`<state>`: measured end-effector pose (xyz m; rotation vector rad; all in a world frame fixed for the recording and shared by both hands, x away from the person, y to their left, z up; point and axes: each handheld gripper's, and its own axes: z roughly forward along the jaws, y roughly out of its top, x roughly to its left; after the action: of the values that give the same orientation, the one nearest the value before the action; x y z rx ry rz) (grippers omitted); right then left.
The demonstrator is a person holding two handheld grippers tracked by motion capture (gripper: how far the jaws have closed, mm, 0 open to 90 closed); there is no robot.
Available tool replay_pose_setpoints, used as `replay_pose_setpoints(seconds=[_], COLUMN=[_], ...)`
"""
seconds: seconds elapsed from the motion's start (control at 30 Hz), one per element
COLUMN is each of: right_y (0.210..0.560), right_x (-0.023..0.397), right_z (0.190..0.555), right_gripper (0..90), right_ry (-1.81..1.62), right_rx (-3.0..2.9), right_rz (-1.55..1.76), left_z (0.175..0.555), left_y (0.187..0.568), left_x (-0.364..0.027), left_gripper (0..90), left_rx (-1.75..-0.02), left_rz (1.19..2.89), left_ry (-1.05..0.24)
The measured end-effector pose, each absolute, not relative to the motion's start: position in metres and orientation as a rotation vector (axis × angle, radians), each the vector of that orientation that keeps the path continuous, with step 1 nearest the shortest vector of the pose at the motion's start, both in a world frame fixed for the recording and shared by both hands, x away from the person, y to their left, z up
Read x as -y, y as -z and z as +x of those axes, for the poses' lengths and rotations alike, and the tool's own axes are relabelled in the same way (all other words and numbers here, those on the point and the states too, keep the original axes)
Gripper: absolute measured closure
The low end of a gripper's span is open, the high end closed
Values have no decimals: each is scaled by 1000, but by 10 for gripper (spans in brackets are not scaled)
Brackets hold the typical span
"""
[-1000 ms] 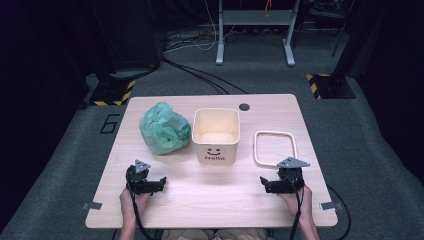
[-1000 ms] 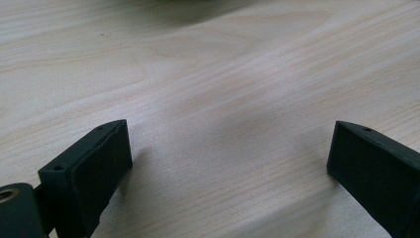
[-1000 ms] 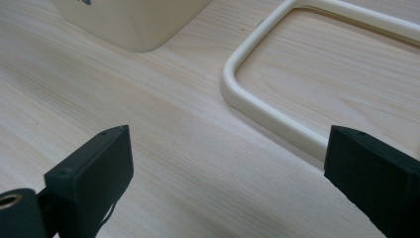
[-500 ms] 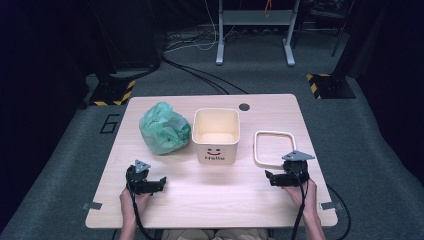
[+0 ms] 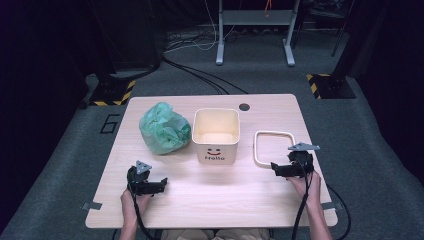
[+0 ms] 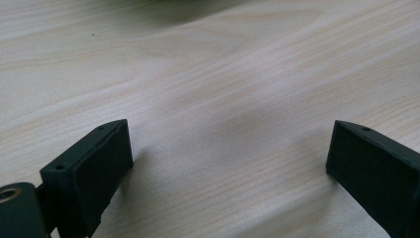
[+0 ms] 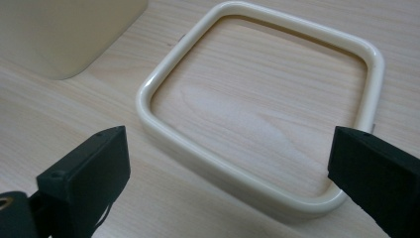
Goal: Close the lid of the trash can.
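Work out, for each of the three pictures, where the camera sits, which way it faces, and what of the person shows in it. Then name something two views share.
High view: fixed above the person's side, facing forward and down on the table; both forearms, the left gripper and right gripper show.
Left gripper view: rides the left gripper, facing bare wood; its open black jaws show.
Right gripper view: rides the right gripper, facing the cream ring; its open jaws show.
Shared: the ring and the cream bin appear in the high and right gripper views.

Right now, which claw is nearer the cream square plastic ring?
Right. The right claw is just in front of the cream square plastic ring; the left claw sits far across the table.
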<state>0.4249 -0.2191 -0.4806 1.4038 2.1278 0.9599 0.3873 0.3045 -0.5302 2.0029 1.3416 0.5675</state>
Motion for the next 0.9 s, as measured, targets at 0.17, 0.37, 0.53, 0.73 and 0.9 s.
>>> replay_pose_setpoints(seconds=[0.17, 0.37, 0.53, 0.73, 0.9], right_y=[481, 485, 488, 495, 500], right_x=[226, 232, 239, 248, 255], right_z=[436, 448, 458, 471, 480], right_gripper=[15, 0, 0, 64, 184], right_ry=[-951, -928, -906, -867, -848], right_rx=[-2122, -2118, -2106, -2085, -2051], right_rz=[1440, 1479, 1511, 1557, 1601], left_z=[387, 387, 387, 387, 387], left_y=[530, 530, 530, 530, 530], left_x=[-304, -304, -304, -304, -304], left_gripper=[36, 36, 36, 36, 36], left_rx=[-1338, -1336, -1335, -1335, -1336], left_rz=[2005, 2006, 2006, 2009, 2007], left_ry=[-563, -561, -561, -560, -560])
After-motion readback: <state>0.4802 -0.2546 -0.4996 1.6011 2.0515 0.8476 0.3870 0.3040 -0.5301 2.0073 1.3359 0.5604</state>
